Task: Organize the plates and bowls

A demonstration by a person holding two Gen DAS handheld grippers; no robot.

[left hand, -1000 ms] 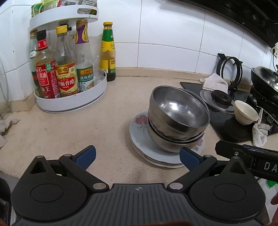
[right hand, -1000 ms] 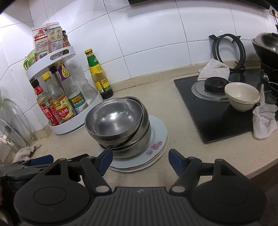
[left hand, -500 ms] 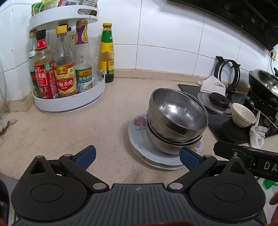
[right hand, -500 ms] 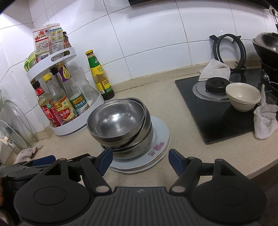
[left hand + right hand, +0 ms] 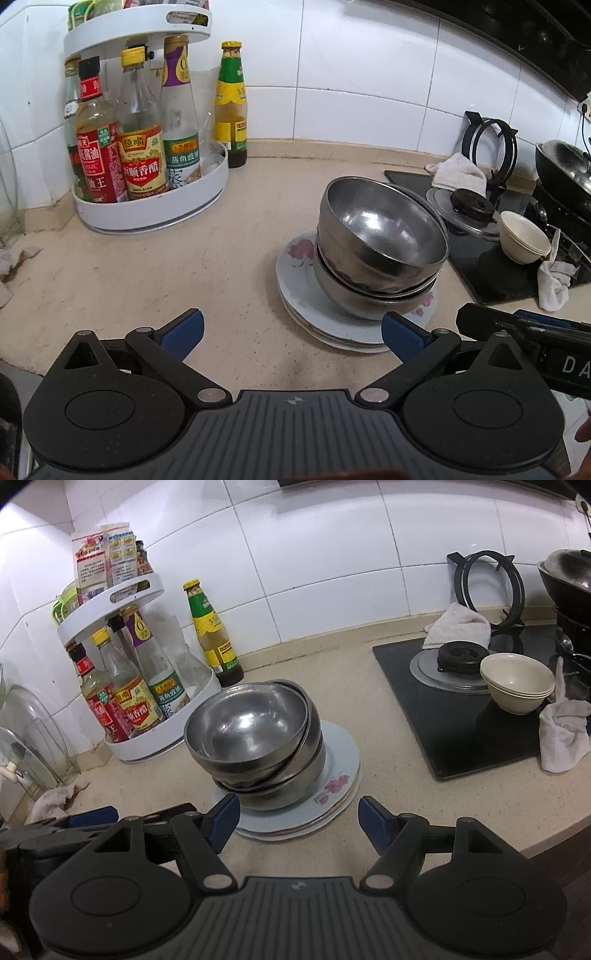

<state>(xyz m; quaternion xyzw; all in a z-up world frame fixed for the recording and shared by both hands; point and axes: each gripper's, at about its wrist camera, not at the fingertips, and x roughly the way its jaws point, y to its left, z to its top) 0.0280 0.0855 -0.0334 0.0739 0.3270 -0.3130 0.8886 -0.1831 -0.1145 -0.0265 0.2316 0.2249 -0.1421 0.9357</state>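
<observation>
Steel bowls [image 5: 255, 734] on plates [image 5: 332, 775]; left tongs [image 5: 291, 334], right tongs [image 5: 297, 819] agape, empty, just short.

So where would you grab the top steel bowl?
By the rim of the top steel bowl on its raised near-left side, one claw finger inside, one outside: it sits tilted in the bowl below, leaving that edge exposed. The right claw is open.

"恒顺香醋" on vinegar bottle [image 5: 142, 162] label
</observation>
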